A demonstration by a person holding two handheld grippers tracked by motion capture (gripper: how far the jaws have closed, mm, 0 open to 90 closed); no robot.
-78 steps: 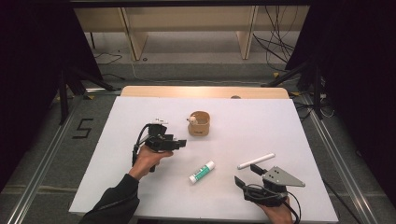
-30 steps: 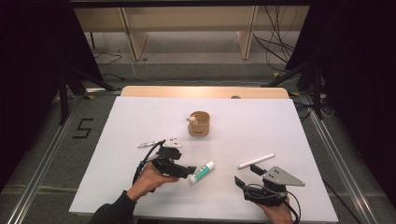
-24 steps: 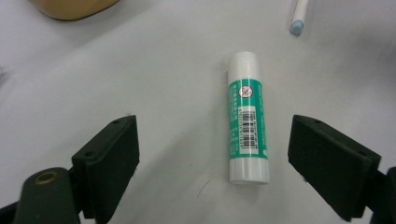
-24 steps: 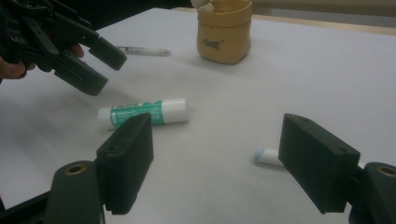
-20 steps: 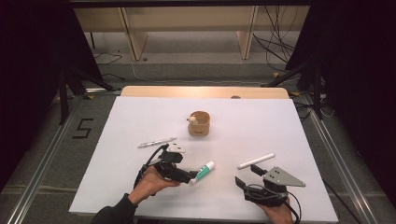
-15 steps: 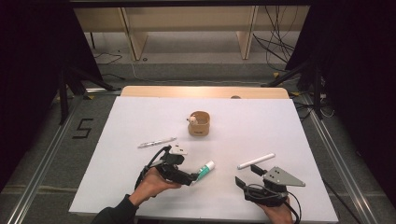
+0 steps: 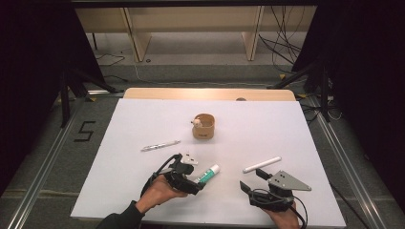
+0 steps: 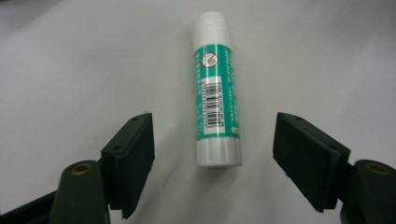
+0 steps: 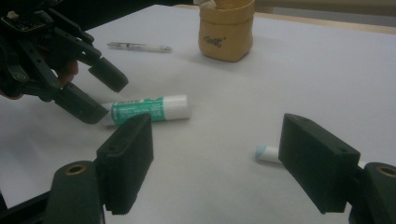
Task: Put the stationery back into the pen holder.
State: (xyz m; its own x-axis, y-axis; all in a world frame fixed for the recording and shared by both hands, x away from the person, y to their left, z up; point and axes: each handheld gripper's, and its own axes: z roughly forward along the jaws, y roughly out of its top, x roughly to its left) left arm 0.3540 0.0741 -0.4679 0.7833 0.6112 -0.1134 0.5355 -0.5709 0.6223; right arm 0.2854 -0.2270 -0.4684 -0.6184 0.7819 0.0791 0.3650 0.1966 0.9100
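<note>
Straddling the one green-and-white glue stick [image 8: 216, 91] untouched, the left gripper's [image 8: 212, 161] wide jaws had just been closing; the right gripper [image 9: 215, 163] gaped empty.

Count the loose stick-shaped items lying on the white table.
3. A pen lies left of the cup; a green glue stick lies between the left gripper's open jaws; a white stick lies ahead of the right gripper. The cup may hide more.

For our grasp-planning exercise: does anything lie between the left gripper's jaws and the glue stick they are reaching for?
Nothing visible does. The glue stick lies on bare white table, its near end between the left gripper's open, untouching jaws.
</note>
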